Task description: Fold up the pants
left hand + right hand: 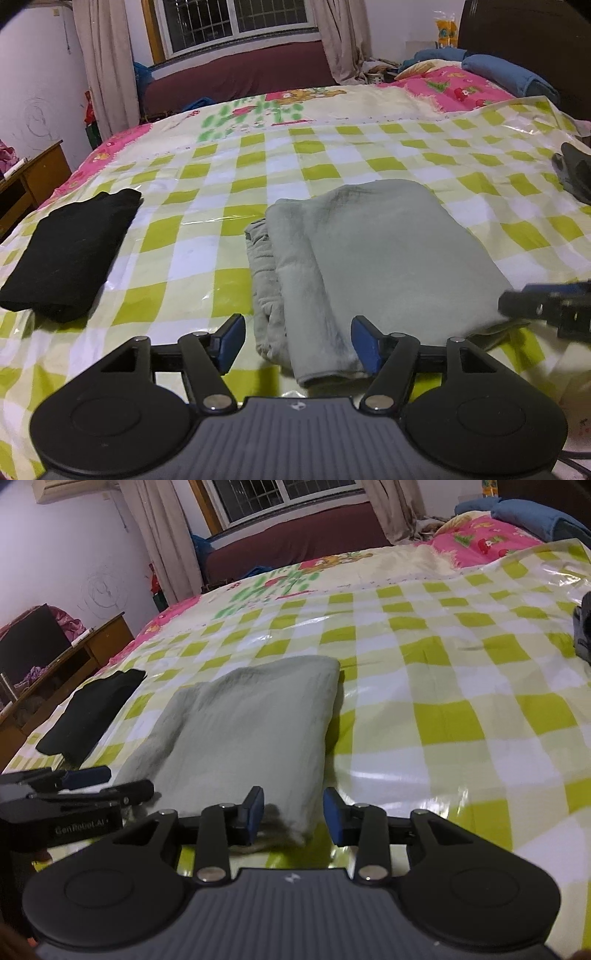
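With the folded green pants [369,251] lying on the bed [424,155] and both grippers' jaws apart and empty, a careless brush could snag the near edge and undo the fold.

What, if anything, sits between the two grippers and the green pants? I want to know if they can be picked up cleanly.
Nothing visible does. The folded green pants lie right ahead of the left gripper and right gripper, both open; the black garment lies off to the side.

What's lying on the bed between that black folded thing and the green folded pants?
Nothing: only bare green-checked plastic sheet separates the black folded garment from the green pants, clearest in the left wrist view.
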A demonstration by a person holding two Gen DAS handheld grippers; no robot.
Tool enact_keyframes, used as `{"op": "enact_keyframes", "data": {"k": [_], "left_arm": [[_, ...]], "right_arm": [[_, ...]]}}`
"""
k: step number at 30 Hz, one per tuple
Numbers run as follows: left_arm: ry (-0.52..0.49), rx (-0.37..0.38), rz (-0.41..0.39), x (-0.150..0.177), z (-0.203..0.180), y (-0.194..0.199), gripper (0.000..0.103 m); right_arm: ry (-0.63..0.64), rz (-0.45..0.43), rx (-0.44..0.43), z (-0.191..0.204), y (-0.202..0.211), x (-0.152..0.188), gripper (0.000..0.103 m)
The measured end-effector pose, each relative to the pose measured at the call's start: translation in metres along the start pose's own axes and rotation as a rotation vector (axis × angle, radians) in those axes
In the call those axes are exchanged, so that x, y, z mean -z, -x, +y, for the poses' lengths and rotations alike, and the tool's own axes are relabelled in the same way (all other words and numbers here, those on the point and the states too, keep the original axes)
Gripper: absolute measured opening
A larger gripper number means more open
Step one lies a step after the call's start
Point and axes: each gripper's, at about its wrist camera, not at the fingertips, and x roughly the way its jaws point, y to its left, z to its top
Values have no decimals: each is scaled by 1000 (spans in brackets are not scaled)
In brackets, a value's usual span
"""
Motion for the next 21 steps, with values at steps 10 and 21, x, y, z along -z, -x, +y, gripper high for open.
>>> {"op": "enact_keyframes", "data": {"k": [10,21], "left_arm": [[-21,-7,-19,12,-12,16,87],[-43,-14,-26,16,-19,21,91]], "right_arm": [[52,-16,0,14,13,17,42],[96,-12,-5,22,13,26,42]]}}
